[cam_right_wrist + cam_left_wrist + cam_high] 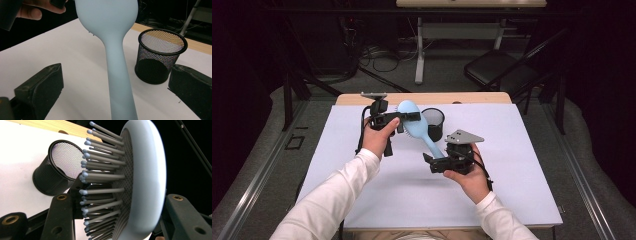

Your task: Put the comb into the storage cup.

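Left gripper [404, 119] clamps hairbrush [412, 120]

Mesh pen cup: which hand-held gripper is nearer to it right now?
Left. The left hand-held gripper, clamped on the blue hairbrush head, sits just left of the mesh pen cup. The right hand-held gripper is open around the brush handle, farther toward the person.

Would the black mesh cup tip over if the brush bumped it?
Probably, yes. The black mesh cup is see-through wire with nothing visible inside, so it likely weighs little. It stands taller than its base is wide, so a knock near the rim could topple it. Being round, it might then roll across the white table.
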### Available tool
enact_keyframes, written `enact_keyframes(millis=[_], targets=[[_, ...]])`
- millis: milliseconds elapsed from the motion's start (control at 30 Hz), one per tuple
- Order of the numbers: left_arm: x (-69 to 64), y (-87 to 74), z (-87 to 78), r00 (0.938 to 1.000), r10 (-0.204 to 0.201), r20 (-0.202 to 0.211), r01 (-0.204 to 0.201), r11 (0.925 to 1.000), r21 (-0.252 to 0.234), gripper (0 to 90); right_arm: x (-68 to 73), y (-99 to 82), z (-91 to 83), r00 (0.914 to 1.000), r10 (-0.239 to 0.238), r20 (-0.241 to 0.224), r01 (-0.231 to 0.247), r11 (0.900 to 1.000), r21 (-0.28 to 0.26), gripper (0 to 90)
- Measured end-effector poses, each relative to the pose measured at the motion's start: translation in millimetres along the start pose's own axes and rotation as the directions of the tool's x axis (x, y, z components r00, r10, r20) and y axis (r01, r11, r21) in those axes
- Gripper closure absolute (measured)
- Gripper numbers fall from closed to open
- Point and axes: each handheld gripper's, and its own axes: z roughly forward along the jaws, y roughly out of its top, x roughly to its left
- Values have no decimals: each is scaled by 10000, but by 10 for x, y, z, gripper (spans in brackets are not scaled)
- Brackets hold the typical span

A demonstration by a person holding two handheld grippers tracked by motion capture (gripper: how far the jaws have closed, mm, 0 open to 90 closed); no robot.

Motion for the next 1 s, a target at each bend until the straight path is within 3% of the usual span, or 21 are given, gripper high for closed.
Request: enact_keyframes(millis=[200,333,1000], targets=[[17,25,-3,10000,-73,7,74,10000,-61,480,6,-3,-13,9998,-143,170,143,9999,-9,0],[15,61,-16,9998,142,-101,-143,9998,-115,481,-5,-3,-18,9998,-79,166,78,10000,28,0],[-10,210,-46,9986,336,-397,-360,9975,-604,480,-58,12,-56,9997,170,195,-168,9998,-105,0]])
